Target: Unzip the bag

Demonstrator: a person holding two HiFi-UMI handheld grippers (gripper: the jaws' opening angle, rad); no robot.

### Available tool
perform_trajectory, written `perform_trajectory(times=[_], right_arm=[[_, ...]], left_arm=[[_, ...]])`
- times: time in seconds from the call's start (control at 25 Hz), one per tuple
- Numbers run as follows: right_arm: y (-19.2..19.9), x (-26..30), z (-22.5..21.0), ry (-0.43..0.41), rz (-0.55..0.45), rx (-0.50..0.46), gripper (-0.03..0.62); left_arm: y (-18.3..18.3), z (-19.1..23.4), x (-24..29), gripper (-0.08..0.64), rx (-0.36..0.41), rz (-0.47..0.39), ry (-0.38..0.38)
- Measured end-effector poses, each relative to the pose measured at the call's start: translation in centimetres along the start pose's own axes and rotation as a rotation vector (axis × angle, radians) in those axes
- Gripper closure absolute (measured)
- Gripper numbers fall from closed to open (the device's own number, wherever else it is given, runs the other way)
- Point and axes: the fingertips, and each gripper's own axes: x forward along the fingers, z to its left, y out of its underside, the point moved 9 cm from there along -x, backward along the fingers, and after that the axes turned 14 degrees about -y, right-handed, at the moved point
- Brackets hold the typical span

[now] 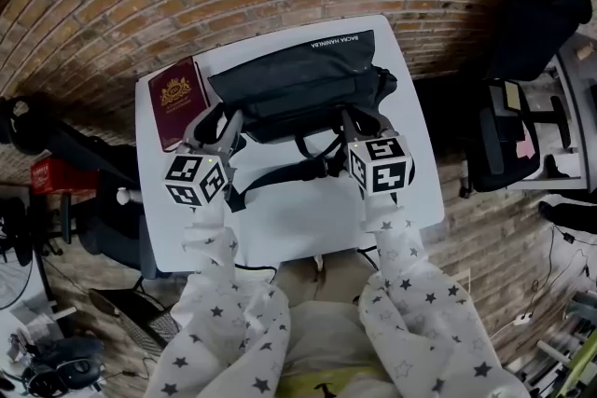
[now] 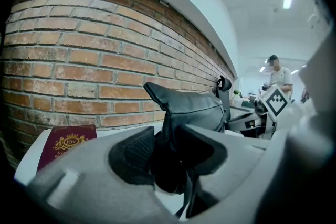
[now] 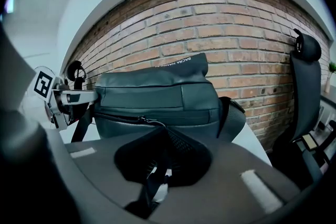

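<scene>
Our left gripper (image 1: 216, 122) has its jaws clamped on a fold of dark fabric at the near left end of the bag (image 1: 298, 75), pinning it down. In the left gripper view the material fills the gap between the pads. Our right gripper (image 1: 360, 122) has its jaws pressed almost together on the zip pull (image 3: 149, 124). In the right gripper view the pull leads from the slider on the bag's front panel straight down into them.

The bag stands on the white bench (image 1: 308, 219), against the edge nearest the brick wall, with a maroon passport (image 1: 175, 98) lying just beside its left end.

We judge the job to be set up and barely begun. Both grips are in place, but the slider sits left of the middle of the front zip, and the pocket mouth does not gape anywhere we can see. We cannot tell which side of the slider is already open. What remains is to draw the pull along the rest of the track while the left jaws keep the bag steady.
</scene>
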Motion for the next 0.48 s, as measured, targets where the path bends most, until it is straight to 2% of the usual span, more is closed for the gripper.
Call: perform_trajectory(times=[0.24, 0.48], right_arm=[[-0.1, 0.0, 0.1, 0.013, 0.002, -0.015, 0.574], [-0.1, -0.9, -1.4, 0.084, -0.023, 0.037, 0.574]], left_arm=[[0.0, 0.0, -0.1, 0.408, 0.001, 0.000, -0.006], [0.2, 0.2, -0.1, 0.408, -0.005, -0.003, -0.013]])
